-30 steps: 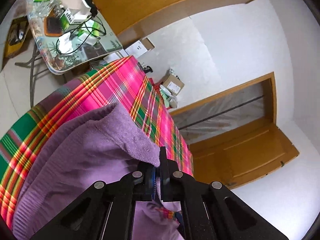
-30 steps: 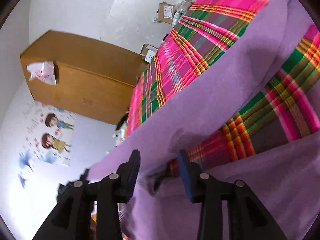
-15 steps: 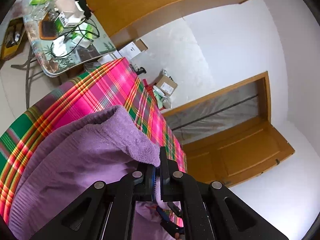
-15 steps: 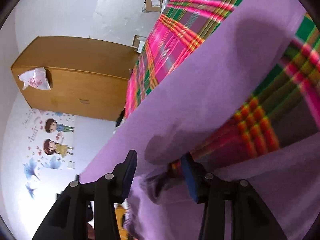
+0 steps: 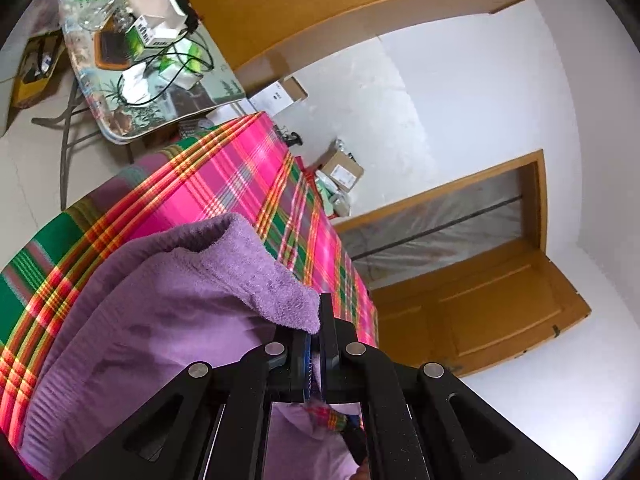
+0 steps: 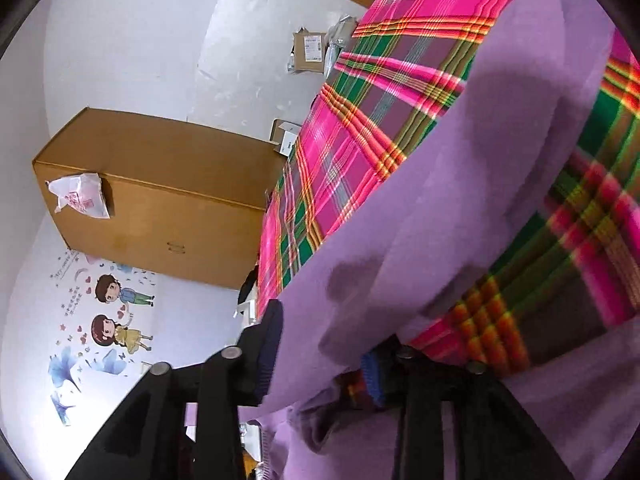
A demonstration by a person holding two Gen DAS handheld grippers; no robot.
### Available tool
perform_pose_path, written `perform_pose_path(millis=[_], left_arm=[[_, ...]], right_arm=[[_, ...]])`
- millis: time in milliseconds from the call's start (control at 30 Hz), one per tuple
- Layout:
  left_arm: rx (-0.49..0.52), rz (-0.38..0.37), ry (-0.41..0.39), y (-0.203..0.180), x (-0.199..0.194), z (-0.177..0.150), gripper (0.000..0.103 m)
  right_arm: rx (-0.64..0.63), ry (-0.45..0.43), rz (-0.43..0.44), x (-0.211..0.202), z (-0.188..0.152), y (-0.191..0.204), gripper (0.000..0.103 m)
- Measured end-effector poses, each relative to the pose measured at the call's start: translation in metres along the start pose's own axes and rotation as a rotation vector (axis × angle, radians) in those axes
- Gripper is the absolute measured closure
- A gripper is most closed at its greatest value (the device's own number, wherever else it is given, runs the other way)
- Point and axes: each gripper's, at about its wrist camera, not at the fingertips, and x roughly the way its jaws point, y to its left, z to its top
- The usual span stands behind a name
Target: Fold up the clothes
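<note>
Lilac purple garment (image 5: 168, 312) at lower left over a pink, green and orange plaid cloth (image 5: 240, 176); tan wooden cabinet (image 6: 160, 208) at left, black grippers below.

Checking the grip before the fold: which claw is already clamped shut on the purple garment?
The left claw: its jaws pinch the purple garment. The right claw is only closing, cloth between its jaws.

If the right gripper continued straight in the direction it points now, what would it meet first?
Most likely the purple garment: a band of it already lies between the closing jaws of the right gripper and stretches ahead. Past it comes the plaid cloth, though depth is unclear.
</note>
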Motion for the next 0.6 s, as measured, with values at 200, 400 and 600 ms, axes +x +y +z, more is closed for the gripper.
perform_pose_path(millis=[200,400,600], left_arm=[[-0.012,0.027,0.010,0.012,0.002,-0.002,0.101],[-0.017,0.032,0.012,0.017,0.001,-0.003,0.101],[0.008,0.017,0.013,0.015,-0.006,-0.004,0.101]], right_arm=[[-0.051,-0.024,-0.048,-0.012,0.000,-0.002,0.093],[-0.200,-0.094,-0.087,-0.023,-0.004,0.029,0.100],[-0.350,-0.159,-0.108,-0.046,-0.014,0.064,0.100]])
